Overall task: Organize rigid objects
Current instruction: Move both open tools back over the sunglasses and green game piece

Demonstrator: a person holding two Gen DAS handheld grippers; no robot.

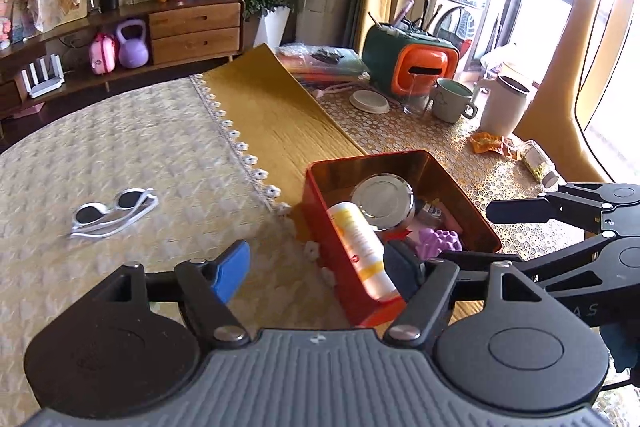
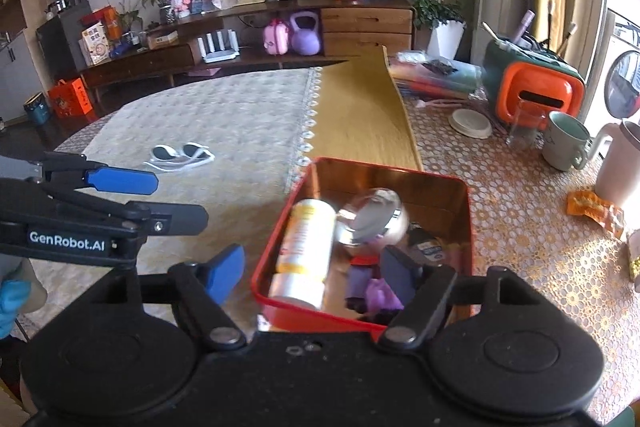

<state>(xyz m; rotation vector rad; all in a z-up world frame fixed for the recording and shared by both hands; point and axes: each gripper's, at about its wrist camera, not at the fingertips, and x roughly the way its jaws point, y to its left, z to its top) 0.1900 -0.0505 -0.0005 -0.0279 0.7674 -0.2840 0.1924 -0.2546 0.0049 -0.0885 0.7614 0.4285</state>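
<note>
Sunglasses (image 1: 114,213) flat on pale quilted cloth (image 1: 120,147), well apart from red tin (image 1: 400,211) and up-left of it in both views. Long axis roughly crosswise to left gripper (image 1: 316,267), lenses toward far side. Left gripper nearer (judged from left wrist view: sunglasses ahead and left of its blue pad (image 1: 232,269)). Left gripper spread wide, holding nothing. Right gripper (image 2: 316,269) likewise spread and empty, poised over near rim of tin. Tin already loaded: white and yellow tube (image 1: 360,243), round silver lid (image 1: 382,201), purple knobbed item (image 1: 438,245), further small pieces too blurred to identify. Likely next move: left gripper swung left and forward, pads aligned across frame bridge. Temple arms hard to make out, folded or not cannot be told. Tin's near corner cut off by gripper bodies.
</note>
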